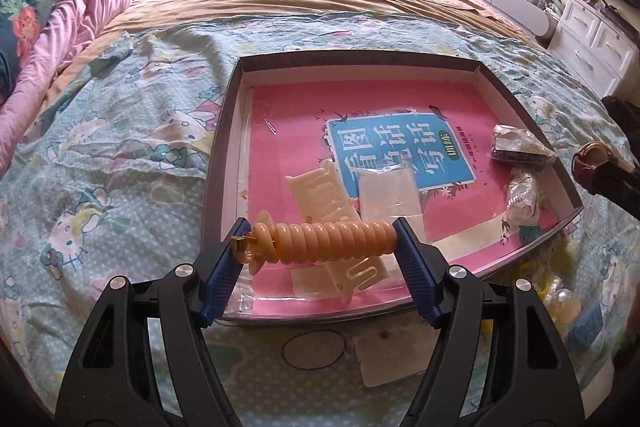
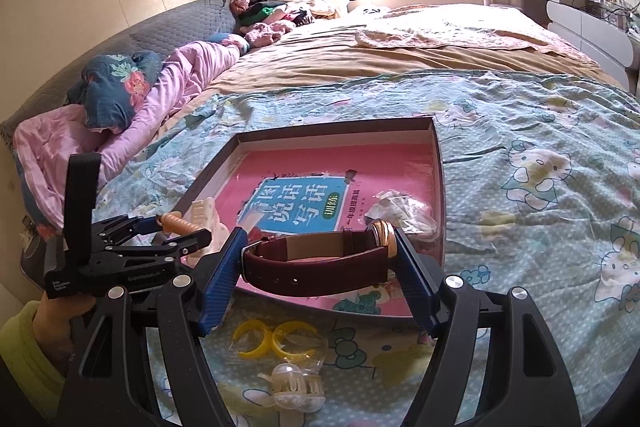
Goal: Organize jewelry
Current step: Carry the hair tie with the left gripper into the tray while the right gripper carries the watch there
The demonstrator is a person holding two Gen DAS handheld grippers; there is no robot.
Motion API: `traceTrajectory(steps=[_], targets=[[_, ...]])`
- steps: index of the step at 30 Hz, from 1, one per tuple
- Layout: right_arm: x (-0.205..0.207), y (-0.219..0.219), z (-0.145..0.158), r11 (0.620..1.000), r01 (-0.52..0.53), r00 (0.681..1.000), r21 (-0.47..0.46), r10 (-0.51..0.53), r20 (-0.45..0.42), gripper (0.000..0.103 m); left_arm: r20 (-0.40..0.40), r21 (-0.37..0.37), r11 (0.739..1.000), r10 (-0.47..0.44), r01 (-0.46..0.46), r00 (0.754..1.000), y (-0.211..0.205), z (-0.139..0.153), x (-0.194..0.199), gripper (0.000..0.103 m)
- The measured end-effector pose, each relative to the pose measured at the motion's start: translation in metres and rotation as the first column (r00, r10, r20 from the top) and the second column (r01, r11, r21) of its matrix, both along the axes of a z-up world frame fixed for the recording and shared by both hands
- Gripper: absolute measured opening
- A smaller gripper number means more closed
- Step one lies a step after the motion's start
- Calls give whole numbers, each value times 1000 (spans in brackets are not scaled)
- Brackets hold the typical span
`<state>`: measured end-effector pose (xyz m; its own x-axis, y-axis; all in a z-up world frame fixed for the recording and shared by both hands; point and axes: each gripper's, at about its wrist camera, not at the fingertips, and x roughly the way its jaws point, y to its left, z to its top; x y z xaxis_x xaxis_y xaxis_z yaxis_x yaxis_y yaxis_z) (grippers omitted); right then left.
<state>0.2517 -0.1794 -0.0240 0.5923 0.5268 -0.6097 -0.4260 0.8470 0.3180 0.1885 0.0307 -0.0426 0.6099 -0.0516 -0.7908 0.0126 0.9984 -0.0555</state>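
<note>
in the left wrist view the left gripper (image 1: 322,241) is sitting at the lower centre of the frame, its blue pads pressing on the two ends of an orange spiral hair clip (image 1: 320,242) — the clip is lying crosswise between them, a small gold fitting showing at its left end. it is hanging over the near edge of a shallow tray (image 1: 224,131) resting on a cartoon-print bedsheet (image 1: 112,155). a pink book with a blue title panel (image 1: 404,147) is filling the tray floor. on the book, a cream comb clip (image 1: 320,195) is lying just behind the orange clip, a clear plastic bag (image 1: 390,195) is partly overlapping it, and two more small bagged items (image 1: 516,143) are sitting toward the right wall of the tray.

in the right wrist view the right gripper (image 2: 318,255) is closing on a watch with a dark red leather strap (image 2: 316,263) — buckle end against the left pad, gold case against the right pad. it is hanging over the tray's near right corner. below it, in the lower centre of the frame, yellow rings in a clear bag (image 2: 276,341) and a clear claw clip (image 2: 296,385) are lying on the sheet, outside the tray. at the left of this frame the left gripper is showing side-on with the orange clip in it, a hand (image 2: 56,315) in a yellow-green sleeve holding it.
</note>
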Motion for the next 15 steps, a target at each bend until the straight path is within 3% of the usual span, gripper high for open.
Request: traceTrajectory(steps=[9, 15], targets=[[23, 1, -20, 997, 55, 998, -57, -56, -18, 71, -8, -79, 997, -20, 19, 1000, -5, -1, 10, 64], [35, 3, -28, 996, 66, 997, -66, -68, -27, 71, -4, -81, 996, -29, 29, 1000, -11, 0, 17, 64]])
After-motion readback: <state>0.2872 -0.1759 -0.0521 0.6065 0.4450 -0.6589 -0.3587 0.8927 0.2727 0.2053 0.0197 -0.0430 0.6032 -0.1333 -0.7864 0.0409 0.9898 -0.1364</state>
